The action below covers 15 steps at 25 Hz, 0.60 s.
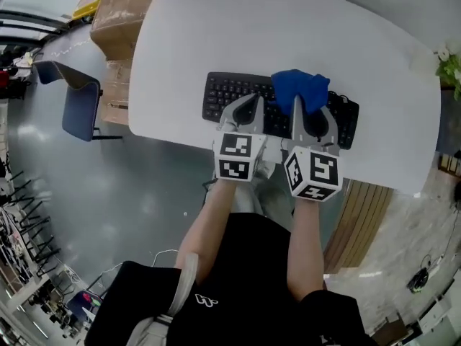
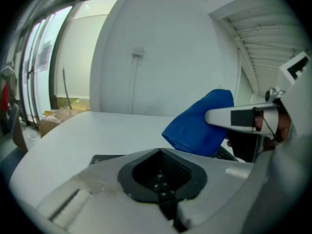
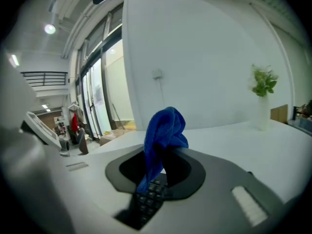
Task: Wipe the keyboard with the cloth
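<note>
A black keyboard (image 1: 230, 92) lies on the white table (image 1: 274, 27) near its front edge. A bunched blue cloth (image 1: 299, 89) sits over the keyboard's right half, with my right gripper (image 1: 308, 112) shut on it. In the right gripper view the cloth (image 3: 163, 130) stands up from between the jaws, and keys (image 3: 151, 196) show below it. My left gripper (image 1: 252, 103) is over the keyboard's middle, just left of the cloth, shut and holding nothing. In the left gripper view the cloth (image 2: 200, 126) hangs at the right, with a finger of the right gripper (image 2: 234, 117) against it.
A small plant in a white vase (image 1: 448, 62) stands at the table's right edge. Cardboard boxes (image 1: 119, 13) and a blue chair (image 1: 79, 107) are on the floor to the left. The table's front edge runs just below the keyboard.
</note>
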Each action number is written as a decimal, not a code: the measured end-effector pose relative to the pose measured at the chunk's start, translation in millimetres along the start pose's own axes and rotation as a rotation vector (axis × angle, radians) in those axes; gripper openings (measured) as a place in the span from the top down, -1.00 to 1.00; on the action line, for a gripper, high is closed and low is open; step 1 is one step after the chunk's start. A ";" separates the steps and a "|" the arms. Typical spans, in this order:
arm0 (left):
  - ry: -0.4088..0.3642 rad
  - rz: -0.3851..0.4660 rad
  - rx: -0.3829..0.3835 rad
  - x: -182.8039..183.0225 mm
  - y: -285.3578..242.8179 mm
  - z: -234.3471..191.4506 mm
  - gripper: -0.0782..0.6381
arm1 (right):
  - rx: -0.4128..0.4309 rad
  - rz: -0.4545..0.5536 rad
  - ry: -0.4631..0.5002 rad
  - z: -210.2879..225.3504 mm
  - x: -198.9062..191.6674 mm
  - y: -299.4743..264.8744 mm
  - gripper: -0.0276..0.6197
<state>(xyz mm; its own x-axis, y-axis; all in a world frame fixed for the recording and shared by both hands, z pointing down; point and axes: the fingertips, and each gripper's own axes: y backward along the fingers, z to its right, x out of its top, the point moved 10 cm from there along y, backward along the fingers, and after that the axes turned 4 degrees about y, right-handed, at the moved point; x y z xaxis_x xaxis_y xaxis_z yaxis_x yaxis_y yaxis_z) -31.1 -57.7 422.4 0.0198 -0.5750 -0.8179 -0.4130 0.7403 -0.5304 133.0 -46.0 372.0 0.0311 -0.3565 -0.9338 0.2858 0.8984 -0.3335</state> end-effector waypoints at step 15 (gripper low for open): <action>0.217 0.002 0.326 -47.8 102.2 -145.6 0.78 | 0.483 -0.186 0.127 -181.1 -45.0 -62.2 0.69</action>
<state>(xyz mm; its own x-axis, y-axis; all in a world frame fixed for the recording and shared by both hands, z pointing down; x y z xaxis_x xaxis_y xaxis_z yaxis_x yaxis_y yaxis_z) -206.8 -5.3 439.8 -0.1881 -0.6076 -0.7717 -0.1015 0.7935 -0.6001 -59.6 -39.4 411.3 -0.1694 -0.4376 -0.8831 0.6849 0.5921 -0.4248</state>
